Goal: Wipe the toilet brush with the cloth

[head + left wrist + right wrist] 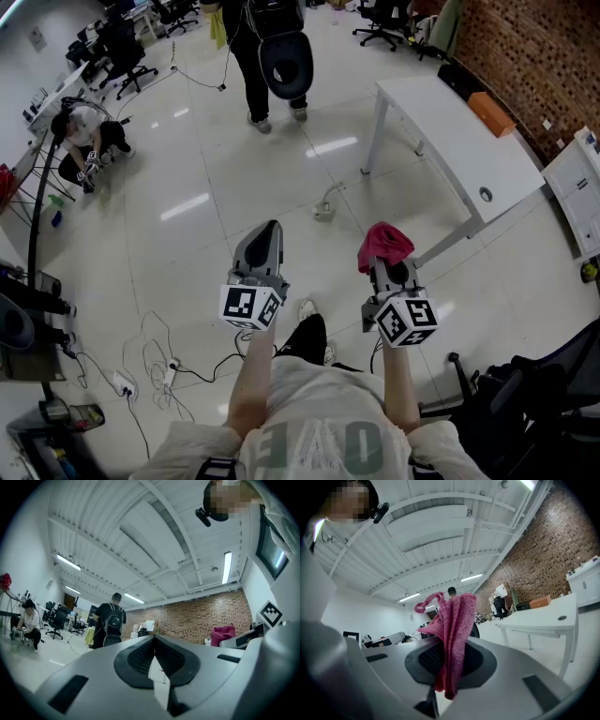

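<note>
A pink cloth (383,245) is bunched in my right gripper (386,260), whose jaws are shut on it; in the right gripper view the cloth (451,634) stands up between the dark pads and hangs down past them. My left gripper (262,244) is held level beside it, to the left, with its jaws shut and nothing between the pads (154,656). From the left gripper view the cloth (222,635) shows at the right. No toilet brush is visible in any view.
A white table (459,136) with an orange box (492,114) stands ahead to the right. A person with a backpack (272,56) walks ahead. Another person (86,136) crouches at the far left. Cables and a power strip (122,382) lie on the floor.
</note>
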Demonstrator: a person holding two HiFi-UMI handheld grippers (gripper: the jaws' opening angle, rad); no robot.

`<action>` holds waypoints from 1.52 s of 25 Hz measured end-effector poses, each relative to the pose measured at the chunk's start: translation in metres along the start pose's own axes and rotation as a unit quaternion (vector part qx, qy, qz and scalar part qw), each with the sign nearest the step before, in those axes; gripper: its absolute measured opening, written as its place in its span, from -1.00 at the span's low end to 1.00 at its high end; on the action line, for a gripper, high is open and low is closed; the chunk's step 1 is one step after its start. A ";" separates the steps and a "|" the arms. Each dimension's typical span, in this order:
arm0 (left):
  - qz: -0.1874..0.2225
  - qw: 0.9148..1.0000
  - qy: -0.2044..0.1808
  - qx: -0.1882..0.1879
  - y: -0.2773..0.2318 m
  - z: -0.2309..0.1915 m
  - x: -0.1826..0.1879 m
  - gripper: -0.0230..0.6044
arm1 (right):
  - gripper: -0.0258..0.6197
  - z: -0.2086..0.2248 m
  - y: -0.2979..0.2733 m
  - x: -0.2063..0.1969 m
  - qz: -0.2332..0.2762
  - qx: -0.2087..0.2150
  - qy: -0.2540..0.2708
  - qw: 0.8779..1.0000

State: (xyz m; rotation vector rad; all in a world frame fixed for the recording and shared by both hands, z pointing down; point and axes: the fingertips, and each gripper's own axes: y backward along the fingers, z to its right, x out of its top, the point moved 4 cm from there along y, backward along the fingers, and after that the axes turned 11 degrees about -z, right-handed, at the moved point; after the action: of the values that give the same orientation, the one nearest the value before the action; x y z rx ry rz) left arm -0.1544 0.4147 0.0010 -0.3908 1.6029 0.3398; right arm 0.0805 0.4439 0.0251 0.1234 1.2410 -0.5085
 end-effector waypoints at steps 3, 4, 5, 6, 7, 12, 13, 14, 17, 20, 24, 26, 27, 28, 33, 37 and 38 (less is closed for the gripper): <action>-0.003 1.000 0.001 -0.001 -0.028 -0.010 -0.008 -0.92 | -0.82 0.015 -0.023 0.002 -0.003 0.000 0.002 1.000; -0.004 1.000 0.002 -0.001 -0.039 -0.015 -0.010 -0.92 | -0.83 0.020 -0.034 0.004 -0.004 0.001 0.004 1.000; -0.004 1.000 0.005 -0.001 -0.053 -0.021 -0.013 -0.92 | -0.82 0.026 -0.046 0.007 -0.005 0.002 0.005 1.000; -0.005 1.000 0.008 -0.001 -0.069 -0.028 -0.015 -0.92 | -0.82 0.032 -0.060 0.011 -0.005 0.003 0.007 1.000; -0.006 1.000 0.012 -0.002 -0.086 -0.036 -0.016 -0.92 | -0.82 0.039 -0.075 0.016 -0.006 0.002 0.009 1.000; 0.001 1.000 0.024 -0.009 -0.176 -0.087 -0.007 -0.92 | -0.82 0.066 -0.165 0.052 -0.003 -0.003 0.014 1.000; 0.003 1.000 0.024 -0.012 -0.195 -0.098 -0.003 -0.92 | -0.82 0.071 -0.184 0.062 0.000 -0.004 0.014 1.000; 0.005 1.000 0.023 -0.014 -0.214 -0.109 0.003 -0.92 | -0.82 0.076 -0.204 0.072 0.002 -0.005 0.013 1.000; 0.010 1.000 0.017 -0.020 -0.270 -0.144 0.020 -0.92 | -0.82 0.088 -0.264 0.100 0.007 -0.007 0.010 1.000; 0.010 0.999 0.010 -0.034 -0.320 -0.174 0.034 -0.92 | -0.82 0.098 -0.314 0.123 0.010 -0.013 0.008 1.000; 0.006 0.999 0.010 -0.043 -0.363 -0.192 0.035 -0.92 | -0.83 0.116 -0.353 0.137 0.010 -0.019 0.003 1.000; -0.003 0.999 0.018 -0.045 -0.377 -0.193 0.030 -0.92 | -0.82 0.126 -0.363 0.142 0.007 -0.021 0.002 1.000; -0.006 0.999 0.019 -0.046 -0.383 -0.193 0.028 -0.92 | -0.83 0.131 -0.367 0.144 0.006 -0.022 0.001 1.000; -0.009 0.999 0.019 -0.046 -0.389 -0.193 0.027 -0.92 | -0.82 0.137 -0.371 0.147 0.006 -0.023 0.000 1.000; -0.018 0.999 0.016 -0.038 -0.412 -0.195 0.022 -0.92 | -0.82 0.159 -0.391 0.155 0.003 -0.019 -0.001 1.000; -0.017 0.999 0.014 -0.028 -0.428 -0.197 0.023 -0.92 | -0.82 0.173 -0.402 0.164 0.004 -0.014 0.002 1.000; -0.019 0.999 0.014 -0.028 -0.433 -0.196 0.022 -0.92 | -0.82 0.179 -0.404 0.167 0.003 -0.015 0.002 1.000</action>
State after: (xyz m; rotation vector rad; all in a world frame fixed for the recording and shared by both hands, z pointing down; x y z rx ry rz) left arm -0.1378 -0.0607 -0.0002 -0.4696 1.6137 0.3515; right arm 0.0990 -0.0276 0.0034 0.1041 1.2512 -0.4842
